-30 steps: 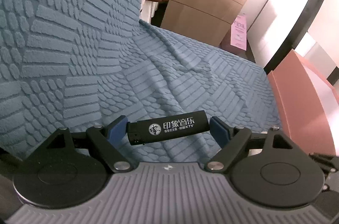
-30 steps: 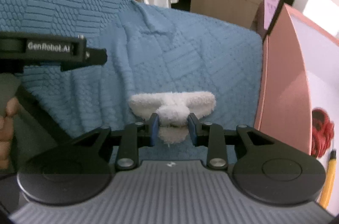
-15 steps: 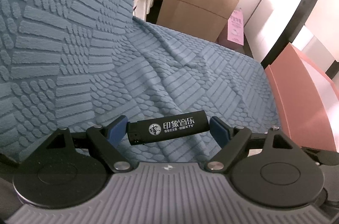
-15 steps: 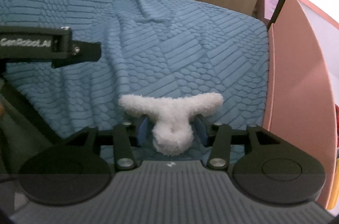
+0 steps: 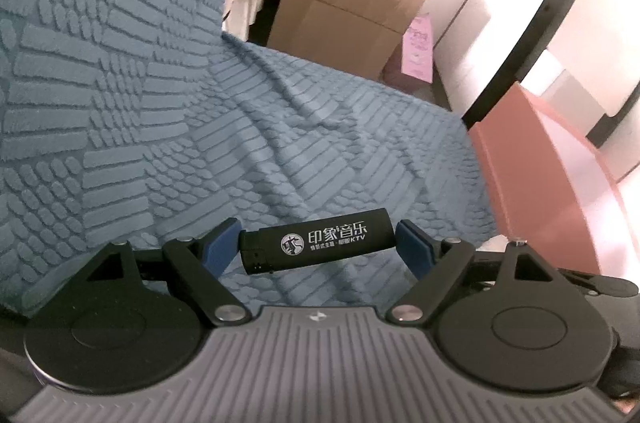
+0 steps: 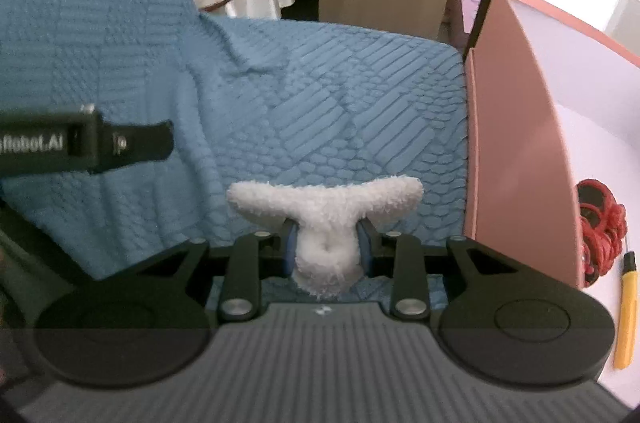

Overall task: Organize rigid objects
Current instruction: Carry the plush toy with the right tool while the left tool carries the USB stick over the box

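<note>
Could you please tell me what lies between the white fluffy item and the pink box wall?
Only bare blue textured sofa cover separates the white fluffy item from the pink box wall, as the right wrist view shows.

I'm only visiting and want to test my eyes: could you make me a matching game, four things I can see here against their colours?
Things:
1. lighter held endwise between the left gripper's fingers
2. fluffy piece between the right gripper's closing fingers
3. textured cover on the seat
4. cutter on the side table

Colours:
A. yellow
B. blue
C. black with white print
D. white

Pairs: 1-C, 2-D, 3-B, 4-A
</note>
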`<state>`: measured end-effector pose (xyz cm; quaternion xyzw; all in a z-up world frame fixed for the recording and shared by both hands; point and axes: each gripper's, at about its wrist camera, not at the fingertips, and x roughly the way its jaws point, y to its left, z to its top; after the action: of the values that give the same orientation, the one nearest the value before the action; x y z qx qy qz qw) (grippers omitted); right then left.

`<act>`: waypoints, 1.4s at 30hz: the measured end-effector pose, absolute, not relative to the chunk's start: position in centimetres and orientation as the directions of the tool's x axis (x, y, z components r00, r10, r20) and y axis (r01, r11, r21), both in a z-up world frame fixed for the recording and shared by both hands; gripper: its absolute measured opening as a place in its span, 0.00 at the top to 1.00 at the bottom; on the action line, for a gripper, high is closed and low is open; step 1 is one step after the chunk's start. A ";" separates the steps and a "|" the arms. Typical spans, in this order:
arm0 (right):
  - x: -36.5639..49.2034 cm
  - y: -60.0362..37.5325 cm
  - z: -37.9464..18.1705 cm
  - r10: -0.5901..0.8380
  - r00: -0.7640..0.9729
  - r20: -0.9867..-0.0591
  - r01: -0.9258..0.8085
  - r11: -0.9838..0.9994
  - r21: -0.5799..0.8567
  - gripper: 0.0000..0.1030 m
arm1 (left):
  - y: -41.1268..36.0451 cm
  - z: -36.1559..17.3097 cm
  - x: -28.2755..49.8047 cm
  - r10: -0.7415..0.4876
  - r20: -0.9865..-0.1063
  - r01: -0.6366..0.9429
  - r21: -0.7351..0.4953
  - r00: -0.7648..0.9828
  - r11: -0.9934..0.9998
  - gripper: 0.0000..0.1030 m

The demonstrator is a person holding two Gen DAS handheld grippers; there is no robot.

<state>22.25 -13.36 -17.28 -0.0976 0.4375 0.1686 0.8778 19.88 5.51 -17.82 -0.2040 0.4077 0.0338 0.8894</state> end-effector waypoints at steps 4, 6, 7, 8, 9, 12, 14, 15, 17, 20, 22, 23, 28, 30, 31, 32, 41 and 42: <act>22.1 -14.1 -15.6 0.219 0.574 -0.789 -0.361 0.933 -0.003 0.68 | 5.1 -17.2 19.8 -0.115 -0.733 -0.213 -0.338 0.671 0.917 0.16; 21.5 -14.7 -14.6 0.234 0.582 -0.779 -0.338 0.941 0.029 0.68 | 4.9 -16.8 19.7 -0.133 -0.726 -0.194 -0.349 0.675 0.917 0.16; 21.2 -14.9 -14.3 0.236 0.585 -0.776 -0.329 0.944 0.038 0.68 | 4.8 -16.6 19.6 -0.138 -0.725 -0.187 -0.349 0.675 0.918 0.16; 21.0 -15.1 -14.1 0.232 0.585 -0.777 -0.321 0.946 0.040 0.68 | 4.7 -16.3 19.5 -0.140 -0.726 -0.184 -0.348 0.674 0.919 0.16; 20.7 -15.3 -13.9 0.231 0.589 -0.775 -0.316 0.948 0.043 0.68 | 4.6 -16.1 19.4 -0.145 -0.724 -0.179 -0.351 0.674 0.919 0.16; 19.8 -15.8 -13.5 0.220 0.608 -0.763 -0.319 0.948 0.019 0.68 | 4.2 -15.2 19.1 -0.148 -0.720 -0.169 -0.348 0.678 0.922 0.16; 19.5 -16.0 -13.2 0.221 0.614 -0.757 -0.319 0.948 0.018 0.68 | 3.9 -14.6 18.7 -0.149 -0.716 -0.159 -0.344 0.682 0.926 0.16; 19.4 -16.2 -12.9 0.225 0.617 -0.754 -0.316 0.948 0.024 0.68 | 3.9 -14.2 18.6 -0.152 -0.713 -0.153 -0.345 0.684 0.926 0.16; 19.3 -16.6 -12.2 0.233 0.628 -0.743 -0.316 0.948 0.030 0.68 | 3.7 -13.2 18.2 -0.156 -0.705 -0.144 -0.347 0.692 0.927 0.16; 19.2 -17.2 -10.7 0.249 0.644 -0.724 -0.316 0.948 0.045 0.68 | 3.3 -11.5 18.0 -0.162 -0.687 -0.134 -0.356 0.708 0.925 0.16; 19.0 -17.5 -9.5 0.266 0.653 -0.709 -0.322 0.945 0.058 0.68 | 2.9 -10.0 17.8 -0.165 -0.670 -0.122 -0.359 0.724 0.925 0.16; 19.0 -17.7 -8.8 0.272 0.660 -0.701 -0.326 0.943 0.059 0.68 | 2.6 -9.4 17.7 -0.164 -0.663 -0.118 -0.359 0.731 0.926 0.16; 18.9 -18.9 -5.6 0.293 0.688 -0.663 -0.336 0.940 0.067 0.68 | 1.0 -6.1 17.4 -0.171 -0.629 -0.092 -0.363 0.758 0.927 0.16; 18.9 -19.6 -4.4 0.300 0.702 -0.646 -0.333 0.940 0.075 0.68 | 0.4 -5.1 17.5 -0.175 -0.619 -0.082 -0.364 0.765 0.928 0.16; 18.9 -19.9 -3.9 0.303 0.708 -0.638 -0.333 0.940 0.076 0.68 | 0.0 -4.5 17.5 -0.181 -0.613 -0.073 -0.365 0.769 0.928 0.16; 18.9 -20.2 -3.3 0.302 0.717 -0.628 -0.332 0.940 0.074 0.68 | -0.3 -4.1 17.6 -0.186 -0.610 -0.066 -0.366 0.770 0.928 0.16; 19.6 -23.3 -0.2 0.275 0.757 -0.593 -0.299 0.952 0.061 0.68 | -3.7 -0.6 19.2 -0.193 -0.601 -0.038 -0.349 0.776 0.936 0.16; 19.7 -23.6 0.1 0.276 0.760 -0.589 -0.297 0.953 0.063 0.68 | -4.1 -0.2 19.4 -0.196 -0.598 -0.033 -0.350 0.777 0.936 0.16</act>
<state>19.66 -23.64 0.09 -0.0169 0.3114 0.1525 0.9378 19.36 -4.12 -0.17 -0.1732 0.3307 -0.0441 0.9267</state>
